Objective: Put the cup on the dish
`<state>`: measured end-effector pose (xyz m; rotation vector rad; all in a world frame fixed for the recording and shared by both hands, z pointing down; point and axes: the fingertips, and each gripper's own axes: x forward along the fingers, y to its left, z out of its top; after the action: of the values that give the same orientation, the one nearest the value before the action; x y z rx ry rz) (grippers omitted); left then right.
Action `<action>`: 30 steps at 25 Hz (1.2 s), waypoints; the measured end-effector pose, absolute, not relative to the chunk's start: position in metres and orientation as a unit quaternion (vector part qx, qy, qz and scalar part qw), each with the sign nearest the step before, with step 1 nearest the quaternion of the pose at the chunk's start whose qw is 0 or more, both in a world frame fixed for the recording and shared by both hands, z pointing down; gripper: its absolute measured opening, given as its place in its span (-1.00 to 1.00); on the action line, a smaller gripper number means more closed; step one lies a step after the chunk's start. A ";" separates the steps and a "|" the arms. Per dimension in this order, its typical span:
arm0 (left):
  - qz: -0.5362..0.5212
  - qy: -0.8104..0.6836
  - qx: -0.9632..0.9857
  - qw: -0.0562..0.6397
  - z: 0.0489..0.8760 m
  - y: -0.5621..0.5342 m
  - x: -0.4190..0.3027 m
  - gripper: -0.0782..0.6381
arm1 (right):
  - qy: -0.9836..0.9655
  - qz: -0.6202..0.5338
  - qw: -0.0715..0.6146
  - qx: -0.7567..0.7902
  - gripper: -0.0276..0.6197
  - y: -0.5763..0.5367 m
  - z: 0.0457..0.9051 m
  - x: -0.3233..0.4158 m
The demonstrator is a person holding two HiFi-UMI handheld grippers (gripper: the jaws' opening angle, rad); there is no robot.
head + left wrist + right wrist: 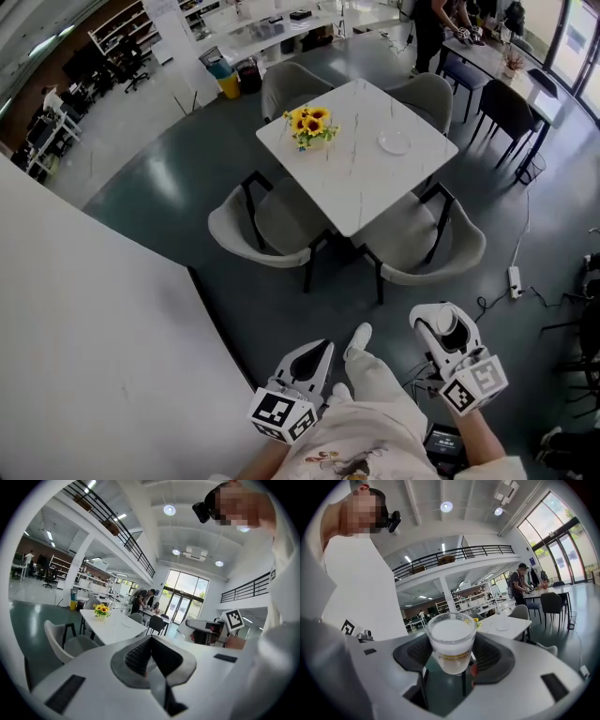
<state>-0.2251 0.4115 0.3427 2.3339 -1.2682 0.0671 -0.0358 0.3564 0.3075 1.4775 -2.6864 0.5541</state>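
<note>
1. Floor (169,187): dark grey-green and glossy. It carries all the furniture below.
2. Worktop (361,159): a square white top with faint veining, standing well ahead of the person in the head view.
3. Chairs (262,230): four grey padded chairs, one at each side of the worktop.
4. Right tool (441,328): held low at the person's right, far from the worktop. Its jaws stand wide and are clamped on the cup, with one pad against each side of it.
5. Left tool (317,352): held low at the person's left, beside the person's leg. Its jaws are brought together with nothing between them.
6. Sunflowers (309,124): a small yellow bunch on the worktop, near its left corner in the head view.
7. Dish (395,142): a small white plate lying flat on the worktop, apart from the sunflowers. Nothing rests on it.
8. Cup (451,641): a clear glass with white contents and a yellowish band. It stands upright in the right tool, well apart from the dish.
</note>
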 end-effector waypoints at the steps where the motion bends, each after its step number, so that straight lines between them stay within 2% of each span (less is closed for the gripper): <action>1: 0.027 -0.456 0.858 0.234 0.337 0.392 -0.221 -0.77 | -0.863 0.173 0.012 0.475 -0.10 0.341 0.304 -0.033; 10: 0.040 -0.429 0.886 0.174 0.300 0.260 -0.191 -0.77 | -0.853 0.156 -0.011 0.498 -0.10 0.233 0.282 -0.002; 18: 0.043 -0.408 0.889 0.203 0.316 0.215 -0.166 -0.77 | -0.835 0.153 -0.002 0.529 -0.10 0.191 0.291 0.011; 30: 0.073 -0.308 0.926 0.207 0.329 0.119 -0.104 -0.77 | -0.814 0.128 0.007 0.567 -0.10 0.126 0.288 0.033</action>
<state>-0.1043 0.1191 0.3295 2.5785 -0.8567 0.2028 0.0328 0.1258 0.2879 1.7719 -2.5453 0.3993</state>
